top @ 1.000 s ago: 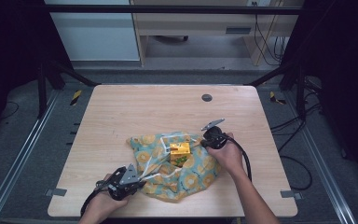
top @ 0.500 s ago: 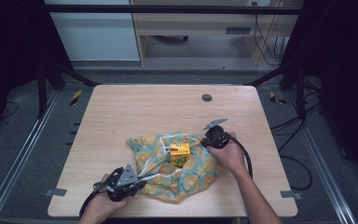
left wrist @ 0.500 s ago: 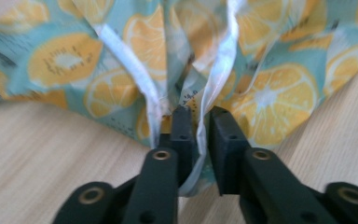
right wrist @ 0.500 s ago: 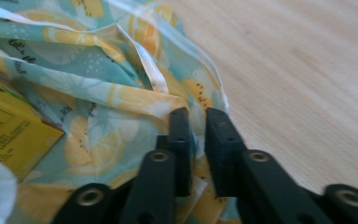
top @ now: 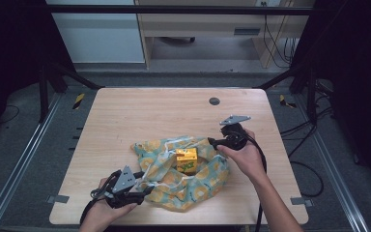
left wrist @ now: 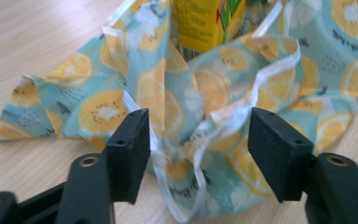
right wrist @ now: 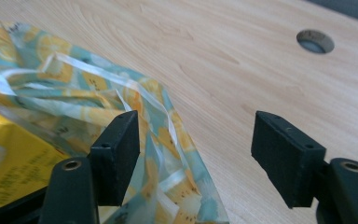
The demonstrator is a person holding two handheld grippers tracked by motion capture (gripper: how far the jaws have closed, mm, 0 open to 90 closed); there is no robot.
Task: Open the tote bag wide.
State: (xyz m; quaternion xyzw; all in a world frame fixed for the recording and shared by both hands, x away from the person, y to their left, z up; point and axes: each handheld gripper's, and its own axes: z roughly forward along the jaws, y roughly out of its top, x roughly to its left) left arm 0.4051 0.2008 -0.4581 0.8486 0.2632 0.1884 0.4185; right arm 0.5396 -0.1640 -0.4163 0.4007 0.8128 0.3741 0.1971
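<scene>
A teal cloth bag (top: 203, 186) printed with orange slices lies crumpled on the wooden table (top: 149, 111), with a yellow carton (top: 187, 160) standing in its middle. At the bag's left corner my left gripper (top: 146, 190) has just been opening. In the left gripper view a white-edged fold of the bag (left wrist: 102, 107) rises between the parted jaws of the left gripper (left wrist: 198, 154), loose from the pads, with the carton (left wrist: 205, 23) beyond. My right gripper (top: 212, 142) has also just been opening above the bag's right edge. The right gripper (right wrist: 196, 158) is open over bare wood, the bag (right wrist: 74, 88) and carton (right wrist: 9, 154) at its left.
A round grommet hole (top: 214, 101) sits near the table's far edge, also in the right gripper view as the hole (right wrist: 315, 41). Bare wood stretches behind and to both sides of the bag. Black frame posts and cables stand around the table.
Both grippers have let go of the bag and opened. The right hand has lifted up and away from the bag's edge. The bag has slackened around the carton.
</scene>
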